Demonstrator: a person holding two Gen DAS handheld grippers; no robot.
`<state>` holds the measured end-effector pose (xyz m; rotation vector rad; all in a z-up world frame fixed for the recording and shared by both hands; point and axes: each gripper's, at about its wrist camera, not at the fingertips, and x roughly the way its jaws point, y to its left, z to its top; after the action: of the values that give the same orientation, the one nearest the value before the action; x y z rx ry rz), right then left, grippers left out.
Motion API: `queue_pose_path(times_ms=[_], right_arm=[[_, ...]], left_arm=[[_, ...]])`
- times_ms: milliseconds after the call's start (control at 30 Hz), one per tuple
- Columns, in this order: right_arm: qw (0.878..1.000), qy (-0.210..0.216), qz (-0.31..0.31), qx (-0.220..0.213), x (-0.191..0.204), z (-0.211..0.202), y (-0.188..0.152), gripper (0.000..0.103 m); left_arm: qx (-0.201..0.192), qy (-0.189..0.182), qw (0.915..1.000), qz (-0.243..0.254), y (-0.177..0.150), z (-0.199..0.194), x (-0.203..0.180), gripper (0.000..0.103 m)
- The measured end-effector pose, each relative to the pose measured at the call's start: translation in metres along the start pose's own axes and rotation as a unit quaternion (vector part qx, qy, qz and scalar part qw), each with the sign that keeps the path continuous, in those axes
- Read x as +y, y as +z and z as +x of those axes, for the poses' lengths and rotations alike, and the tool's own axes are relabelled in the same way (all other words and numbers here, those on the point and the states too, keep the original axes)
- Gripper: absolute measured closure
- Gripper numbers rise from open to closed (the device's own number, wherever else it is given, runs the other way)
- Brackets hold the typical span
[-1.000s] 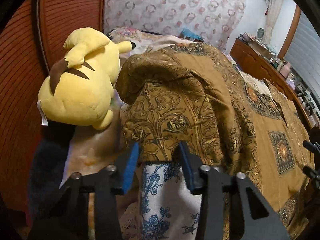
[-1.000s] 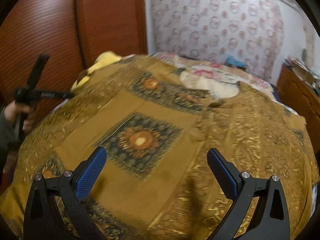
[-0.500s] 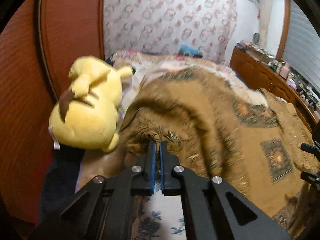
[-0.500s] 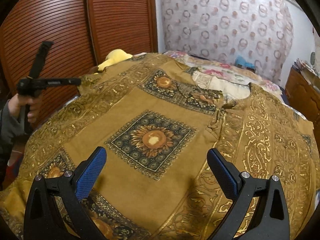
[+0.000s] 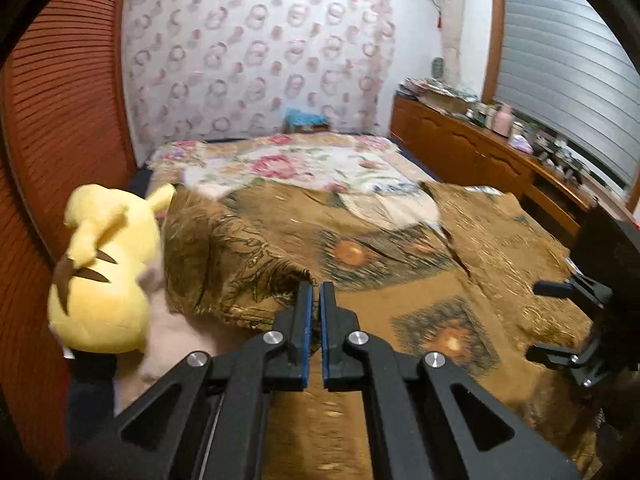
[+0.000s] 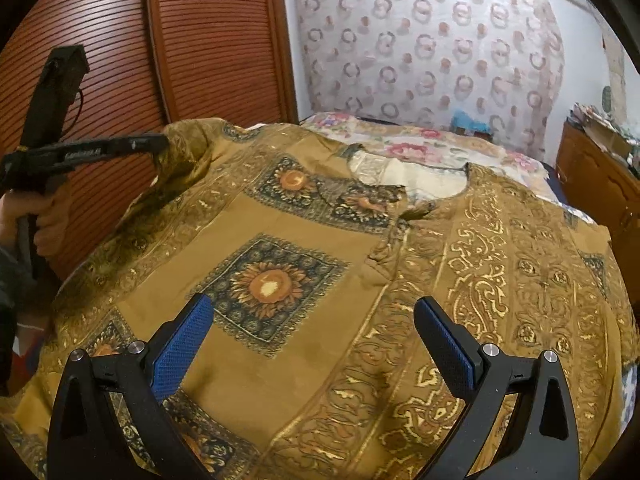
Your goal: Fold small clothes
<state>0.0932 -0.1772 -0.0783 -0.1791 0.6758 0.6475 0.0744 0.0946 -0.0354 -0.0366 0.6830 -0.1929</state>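
Observation:
A mustard-brown patterned garment (image 6: 320, 272) with sunflower squares lies spread on the bed; it also shows in the left wrist view (image 5: 400, 280). My left gripper (image 5: 316, 296) is shut on the garment's left sleeve edge and holds it lifted; from the right wrist view it (image 6: 160, 142) pinches the raised fabric at upper left. My right gripper (image 6: 312, 320) is open and empty, hovering above the garment's front near a sunflower square (image 6: 268, 284). It appears at the right edge of the left wrist view (image 5: 576, 320).
A yellow plush toy (image 5: 104, 272) lies left of the garment against the wooden slatted wardrobe (image 6: 120, 40). A floral bedspread (image 5: 304, 168) covers the far end of the bed. A wooden sideboard (image 5: 480, 152) with clutter runs along the right wall.
My left gripper closed on the sleeve edge and lifted it up and toward the garment's middle. The right gripper stayed open over the front, barely moving.

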Motion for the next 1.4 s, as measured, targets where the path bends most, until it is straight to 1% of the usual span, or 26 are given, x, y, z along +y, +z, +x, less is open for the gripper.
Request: queue_pose_path(times_ms=[167, 267, 333, 400, 600, 700, 800, 900, 1000, 1067, 1100, 1167, 1233, 1367, 1400], right_arm=[[1.000, 0.000, 0.005, 0.001, -0.004, -0.001, -0.002, 0.001], [1.000, 0.000, 0.004, 0.000, -0.004, -0.002, -0.002, 0.001], [1.000, 0.000, 0.003, 0.001, -0.003, -0.002, -0.001, 0.001], [1.000, 0.002, 0.000, 0.003, -0.002, -0.002, 0.002, 0.001], [1.000, 0.000, -0.028, 0.002, 0.008, -0.001, 0.014, 0.001], [0.999, -0.003, -0.050, -0.003, 0.015, 0.001, 0.024, 0.001], [0.997, 0.000, -0.072, -0.002, 0.024, 0.008, 0.034, 0.006], [0.996, 0.019, -0.090, 0.002, 0.036, 0.018, 0.046, 0.013], [0.993, 0.028, -0.116, 0.004, 0.053, 0.030, 0.059, 0.015], [0.991, 0.033, -0.133, 0.005, 0.065, 0.039, 0.067, 0.015], [0.990, 0.033, -0.139, 0.007, 0.070, 0.043, 0.070, 0.015], [0.988, 0.036, -0.150, 0.012, 0.081, 0.056, 0.077, 0.015], [0.986, 0.042, -0.158, 0.017, 0.088, 0.067, 0.083, 0.015], [0.984, 0.057, -0.168, 0.027, 0.103, 0.094, 0.096, 0.015], [0.983, 0.061, -0.169, 0.030, 0.106, 0.099, 0.098, 0.015]], left_arm=[[0.005, 0.012, 0.9999, 0.009, -0.013, -0.003, -0.013, 0.095], [-0.006, 0.023, 0.9997, 0.007, -0.019, -0.014, -0.012, 0.093], [-0.012, 0.034, 0.9993, 0.007, -0.024, -0.022, -0.010, 0.087], [-0.015, 0.045, 0.9988, 0.007, -0.030, -0.027, -0.005, 0.086], [0.006, 0.069, 0.9976, -0.012, -0.053, -0.019, 0.015, 0.085], [0.020, 0.088, 0.9957, -0.019, -0.065, -0.012, 0.026, 0.085], [0.020, 0.089, 0.9953, -0.030, -0.071, -0.014, 0.033, 0.085], [0.014, 0.092, 0.9949, -0.038, -0.075, -0.020, 0.038, 0.085], [0.003, 0.100, 0.9940, -0.045, -0.077, -0.028, 0.044, 0.085], [-0.003, 0.102, 0.9937, -0.047, -0.077, -0.033, 0.046, 0.082], [-0.007, 0.104, 0.9935, -0.047, -0.078, -0.036, 0.047, 0.079], [-0.012, 0.106, 0.9931, -0.049, -0.077, -0.040, 0.050, 0.076], [-0.017, 0.108, 0.9926, -0.053, -0.077, -0.046, 0.053, 0.068], [-0.022, 0.106, 0.9924, -0.057, -0.076, -0.052, 0.056, 0.062], [-0.024, 0.105, 0.9925, -0.057, -0.076, -0.054, 0.057, 0.057]])
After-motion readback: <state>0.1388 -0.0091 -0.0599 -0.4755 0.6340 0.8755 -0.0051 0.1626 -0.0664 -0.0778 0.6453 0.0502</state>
